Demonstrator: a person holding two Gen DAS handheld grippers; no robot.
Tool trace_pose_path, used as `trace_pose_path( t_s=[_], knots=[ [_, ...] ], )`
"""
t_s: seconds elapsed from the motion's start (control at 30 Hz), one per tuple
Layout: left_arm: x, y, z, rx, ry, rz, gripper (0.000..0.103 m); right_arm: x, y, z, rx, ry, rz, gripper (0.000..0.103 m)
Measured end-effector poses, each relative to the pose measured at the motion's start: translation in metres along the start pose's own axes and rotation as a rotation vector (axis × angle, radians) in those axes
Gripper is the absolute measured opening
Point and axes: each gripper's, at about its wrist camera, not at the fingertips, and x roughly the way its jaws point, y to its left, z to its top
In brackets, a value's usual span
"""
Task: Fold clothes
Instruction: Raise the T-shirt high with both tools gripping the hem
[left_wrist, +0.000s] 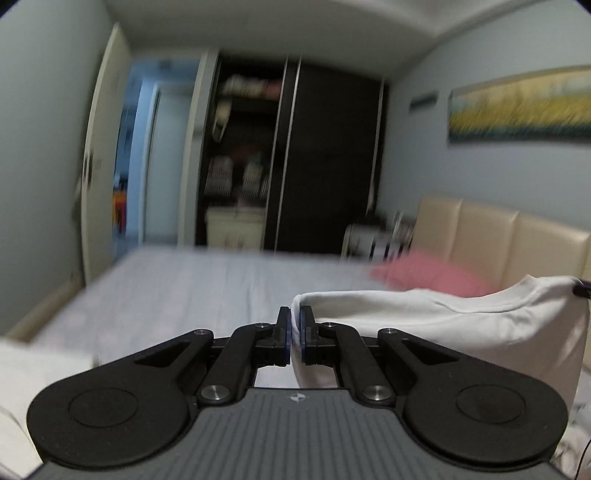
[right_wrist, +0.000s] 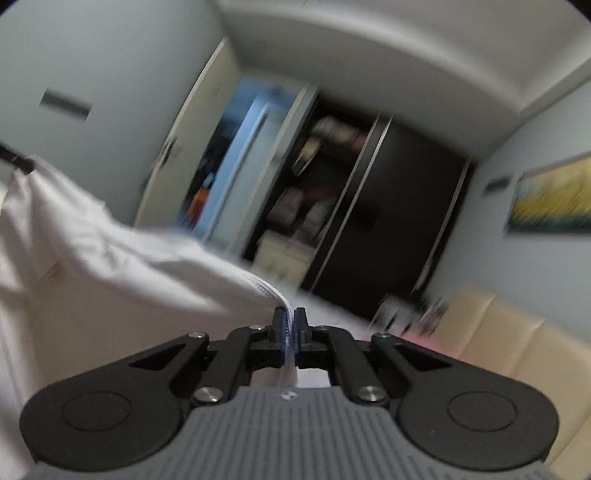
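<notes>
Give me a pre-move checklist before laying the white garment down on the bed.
1. Left claw clamped on the white cotton garment: ok.
2. Right claw clamped on its ribbed edge: ok.
3. Cloth spans between both claws, held up: ok.
4. Grey bed sheet free ahead: ok; pink pillow sits far off by the beige padded headboard.
5. Lower hem hanging clear of the bed: cannot tell, out of view.
6. Views sharp: not ok, background blurred.

Both tongs (left_wrist: 294, 325) (right_wrist: 290, 325): black linkage arms, silver screws, ribbed grey body.
</notes>
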Motion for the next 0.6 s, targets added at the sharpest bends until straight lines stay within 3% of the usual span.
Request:
trace_pose_path(
  t_s=[0.13, 0.27, 0.4, 0.6],
  knots=[
    [-0.049, -0.019, 0.038, 0.03, -0.168, -0.029, 0.003, -0.041, -0.022, 0.053, 0.033, -0.163, -0.116, 0.004],
    [-0.092, -0.031, 0.065, 0.04, -0.323, -0.018, 0.003, -0.089, -0.027, 0.09, 0.038, -0.322, -0.178, 0.004],
    [-0.129, -0.048, 0.088, 0.063, -0.454, 0.001, 0.003, -0.121, -0.03, 0.112, 0.005, -0.379, -0.178, 0.004],
    [-0.166, -0.075, 0.095, 0.124, -0.545, 0.023, 0.003, -0.161, -0.038, 0.117, 0.009, -0.454, -0.214, 0.004]
  ],
)
